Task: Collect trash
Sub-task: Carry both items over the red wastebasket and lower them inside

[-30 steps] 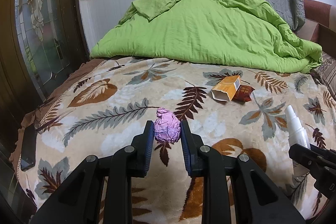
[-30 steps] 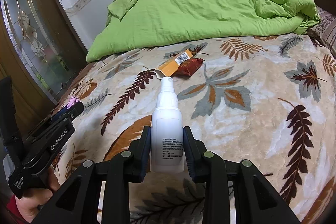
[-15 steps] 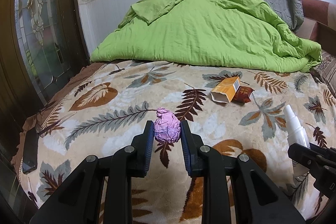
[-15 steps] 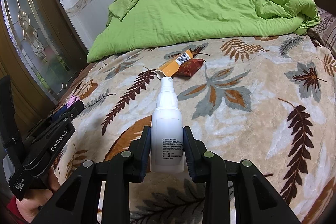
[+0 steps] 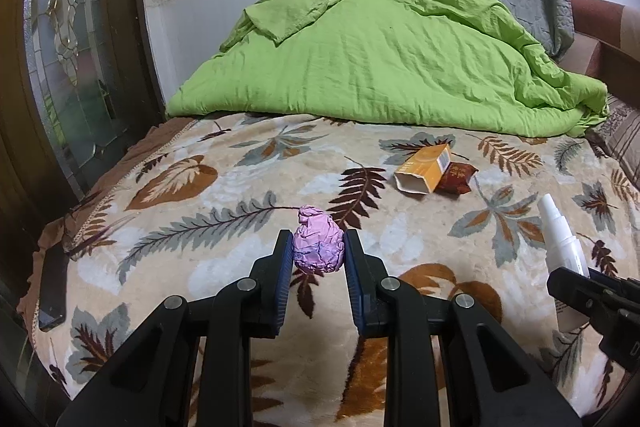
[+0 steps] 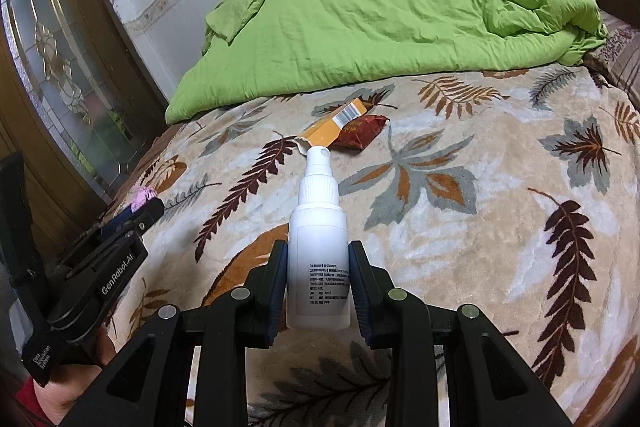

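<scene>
Our left tongs [image 5: 319, 253] clamp a crumpled pink paper wad [image 5: 318, 246]; our right tongs [image 6: 318, 281] clamp a white plastic spray bottle [image 6: 318, 247]. Ahead on the leaf-patterned bed [image 6: 500, 227] lie an orange carton [image 5: 422, 174] touching a red wrapper [image 5: 458, 178], the rumpled green duvet [image 5: 380, 59] beyond.

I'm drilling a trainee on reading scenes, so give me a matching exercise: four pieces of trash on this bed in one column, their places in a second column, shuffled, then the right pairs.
Things:
1. crumpled pink paper ball
2. white plastic spray bottle
3. open orange cardboard box
4. dark red foil wrapper

Places:
A. lying on the blanket, left of the wrapper
B. between the right tongs
C. touching the box's right side
D. between the left tongs

Pairs: 1-D, 2-B, 3-A, 4-C
</scene>
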Demonstrator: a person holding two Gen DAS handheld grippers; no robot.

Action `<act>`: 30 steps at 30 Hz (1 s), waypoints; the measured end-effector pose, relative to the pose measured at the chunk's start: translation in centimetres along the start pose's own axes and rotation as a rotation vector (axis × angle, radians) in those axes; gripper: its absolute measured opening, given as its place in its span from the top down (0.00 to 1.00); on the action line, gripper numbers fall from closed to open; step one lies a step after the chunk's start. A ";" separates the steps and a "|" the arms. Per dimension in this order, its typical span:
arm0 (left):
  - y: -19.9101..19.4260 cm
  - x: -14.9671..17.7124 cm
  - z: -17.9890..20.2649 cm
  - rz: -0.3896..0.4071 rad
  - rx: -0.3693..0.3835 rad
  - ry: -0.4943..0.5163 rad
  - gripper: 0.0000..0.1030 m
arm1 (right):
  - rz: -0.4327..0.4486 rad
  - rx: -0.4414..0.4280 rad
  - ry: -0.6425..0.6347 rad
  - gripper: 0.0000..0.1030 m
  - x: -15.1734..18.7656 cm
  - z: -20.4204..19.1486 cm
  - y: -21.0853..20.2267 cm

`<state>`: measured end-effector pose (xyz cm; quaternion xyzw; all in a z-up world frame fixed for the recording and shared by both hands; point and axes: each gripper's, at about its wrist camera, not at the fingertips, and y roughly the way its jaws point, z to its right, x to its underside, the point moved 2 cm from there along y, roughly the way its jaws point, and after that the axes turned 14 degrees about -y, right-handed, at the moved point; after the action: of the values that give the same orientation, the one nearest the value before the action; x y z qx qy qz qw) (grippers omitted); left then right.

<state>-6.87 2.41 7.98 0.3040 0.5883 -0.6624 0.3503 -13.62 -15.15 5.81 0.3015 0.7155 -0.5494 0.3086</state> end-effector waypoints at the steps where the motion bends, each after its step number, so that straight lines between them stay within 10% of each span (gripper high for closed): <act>1: 0.0 0.0 0.1 -0.006 0.014 -0.004 0.77 | 0.007 -0.005 0.015 0.69 -0.1 0.3 -0.4; 30: -12.8 8.3 18.4 -0.307 0.713 0.263 0.77 | 0.071 0.196 0.364 0.69 11.7 13.8 -21.8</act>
<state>-21.92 -15.89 10.77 0.3970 0.4004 -0.8248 0.0418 -36.23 -32.20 6.93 0.4493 0.6917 -0.5416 0.1626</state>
